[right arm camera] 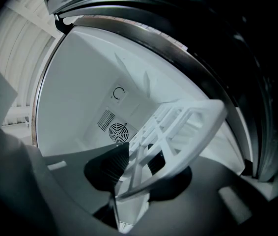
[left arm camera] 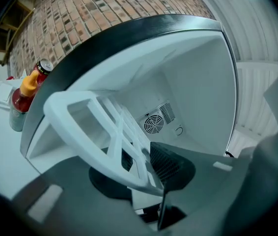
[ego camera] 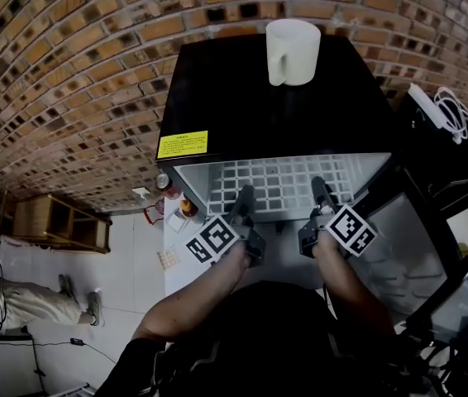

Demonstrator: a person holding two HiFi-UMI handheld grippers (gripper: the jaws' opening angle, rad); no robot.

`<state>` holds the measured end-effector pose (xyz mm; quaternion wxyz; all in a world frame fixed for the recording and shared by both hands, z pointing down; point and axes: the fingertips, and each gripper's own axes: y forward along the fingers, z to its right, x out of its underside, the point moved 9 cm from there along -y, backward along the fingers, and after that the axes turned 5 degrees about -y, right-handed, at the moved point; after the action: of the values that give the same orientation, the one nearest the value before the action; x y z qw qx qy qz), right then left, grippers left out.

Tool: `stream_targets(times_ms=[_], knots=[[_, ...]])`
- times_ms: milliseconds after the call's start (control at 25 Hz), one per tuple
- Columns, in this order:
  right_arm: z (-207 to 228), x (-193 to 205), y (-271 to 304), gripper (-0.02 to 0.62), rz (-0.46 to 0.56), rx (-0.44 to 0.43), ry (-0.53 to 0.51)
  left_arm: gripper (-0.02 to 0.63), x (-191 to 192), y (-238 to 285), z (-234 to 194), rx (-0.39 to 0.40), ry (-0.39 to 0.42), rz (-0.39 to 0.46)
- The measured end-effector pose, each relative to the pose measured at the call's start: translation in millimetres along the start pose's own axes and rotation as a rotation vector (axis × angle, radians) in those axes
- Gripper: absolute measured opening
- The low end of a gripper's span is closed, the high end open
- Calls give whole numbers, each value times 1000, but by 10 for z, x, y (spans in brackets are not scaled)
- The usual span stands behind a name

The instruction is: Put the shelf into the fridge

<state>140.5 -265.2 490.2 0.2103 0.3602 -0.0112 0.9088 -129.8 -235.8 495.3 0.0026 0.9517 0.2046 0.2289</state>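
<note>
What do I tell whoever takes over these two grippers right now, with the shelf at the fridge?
Left gripper: shut on the front edge of the shelf, left side.
Right gripper: shut on the same edge, right side.
Shelf: held roughly level, back part inside the open fridge, front part sticking out.
Done: shelf lined up and partly in.
Left: slide it fully in, then let go.
</note>
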Motion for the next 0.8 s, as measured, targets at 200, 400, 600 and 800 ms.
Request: stream_targets(times_ms=[200,400,600,800], knots=[[-15,14,13,144,24,27,-30,107,34,4,41,-38,45,54],[6,-9,128,144,19,25,-34,112,11,85,51,-82,75,89],[6,-11,173,147,35,22,-65,109,15,115,77,-106,113,123],[5,-9,185,149,50,24,-73,107,36,113,94,-132,90,146]])
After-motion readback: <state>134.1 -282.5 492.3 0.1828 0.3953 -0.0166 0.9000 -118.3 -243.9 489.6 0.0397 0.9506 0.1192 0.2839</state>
